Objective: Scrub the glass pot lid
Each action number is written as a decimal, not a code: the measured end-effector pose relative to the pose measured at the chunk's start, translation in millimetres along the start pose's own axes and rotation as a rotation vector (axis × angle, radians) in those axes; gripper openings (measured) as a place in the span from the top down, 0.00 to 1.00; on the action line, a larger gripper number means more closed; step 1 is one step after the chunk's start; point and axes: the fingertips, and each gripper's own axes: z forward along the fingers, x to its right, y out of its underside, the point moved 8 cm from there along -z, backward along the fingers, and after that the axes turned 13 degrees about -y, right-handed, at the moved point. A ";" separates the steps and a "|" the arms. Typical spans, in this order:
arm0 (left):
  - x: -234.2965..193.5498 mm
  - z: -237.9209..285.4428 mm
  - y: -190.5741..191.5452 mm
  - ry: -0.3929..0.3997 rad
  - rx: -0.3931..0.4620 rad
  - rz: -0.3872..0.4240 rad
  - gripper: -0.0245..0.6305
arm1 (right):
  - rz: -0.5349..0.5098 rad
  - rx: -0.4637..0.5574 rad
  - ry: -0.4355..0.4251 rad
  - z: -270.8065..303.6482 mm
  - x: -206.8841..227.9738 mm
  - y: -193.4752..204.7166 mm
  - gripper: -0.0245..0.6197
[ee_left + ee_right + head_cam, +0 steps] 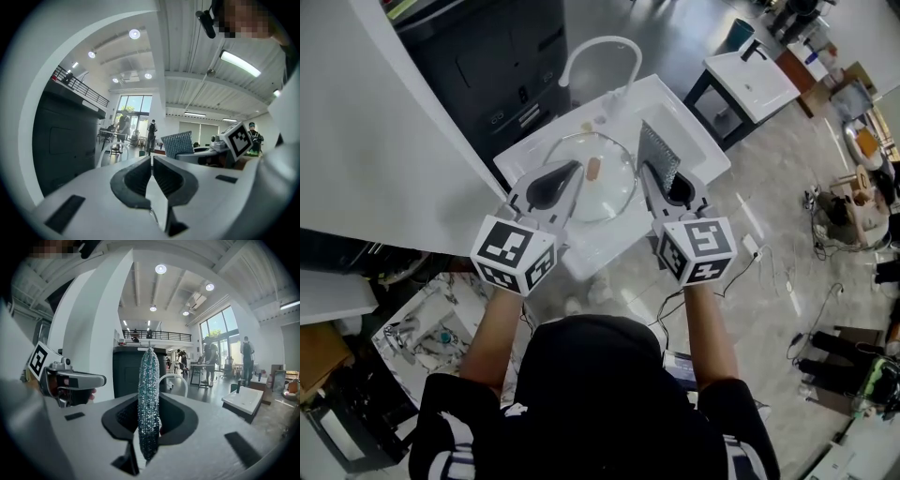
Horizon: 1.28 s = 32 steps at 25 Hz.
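While the white rectangular sink (689, 127) carries the round glass pot lid (614, 178) flat at its middle, we hold our left gripper (572, 169) (152, 161), jaws together and empty, over the lid's left rim; our right gripper (645, 169) (149, 404) clamps an upright glittery silver scrubbing pad (658, 155) (149, 380).

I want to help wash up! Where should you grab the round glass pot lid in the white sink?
Probably the tan handle in the middle of the round glass pot lid, coming from above. The lid seems to lie dome-up in the white sink, so the handle faces up.
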 end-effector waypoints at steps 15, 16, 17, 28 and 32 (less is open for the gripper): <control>1.2 63.4 35.9 -0.006 -0.082 -0.023 0.94 | 0.023 -0.069 -0.071 37.6 57.4 24.7 0.86; 0.0 66.5 38.6 -0.009 -0.088 -0.023 0.94 | 0.024 -0.076 -0.077 41.3 59.9 26.9 0.86; -1.7 69.5 41.8 -0.014 -0.093 -0.027 0.94 | 0.024 -0.084 -0.083 45.2 62.2 29.3 0.86; -13.9 100.8 97.4 -0.071 -0.209 -0.108 0.94 | 0.050 -0.186 -0.149 77.0 89.0 68.8 0.86; -20.4 110.5 117.3 -0.091 -0.248 -0.128 0.94 | 0.075 -0.217 -0.169 89.5 97.4 88.7 0.86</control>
